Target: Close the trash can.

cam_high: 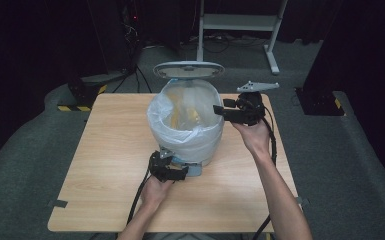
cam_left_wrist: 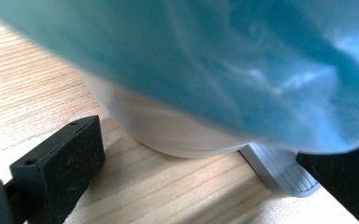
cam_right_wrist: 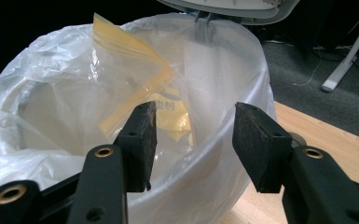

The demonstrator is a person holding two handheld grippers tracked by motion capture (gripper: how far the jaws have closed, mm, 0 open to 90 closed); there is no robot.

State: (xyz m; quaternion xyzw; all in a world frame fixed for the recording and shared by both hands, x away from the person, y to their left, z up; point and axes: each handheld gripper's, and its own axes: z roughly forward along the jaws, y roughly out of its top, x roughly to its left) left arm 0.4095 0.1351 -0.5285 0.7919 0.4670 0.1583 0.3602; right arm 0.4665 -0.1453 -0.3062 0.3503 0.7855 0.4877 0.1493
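Right gripper (cam_high: 219, 111) at the bin's (cam_high: 190, 145) rim, jaws apart, holding nothing, yellow bag (cam_right_wrist: 135, 79) inside, left gripper (cam_high: 180, 172) open at the pedal (cam_left_wrist: 279, 170)

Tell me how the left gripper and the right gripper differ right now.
The left gripper sits low on the table at the bin's grey pedal, one jaw on the pedal; the right gripper is raised at the bin's rim. The left gripper's jaws point at the bin's base, while the right gripper's jaws stand apart, straddling the rim of the clear bag without pressing it. Both have black jaws.
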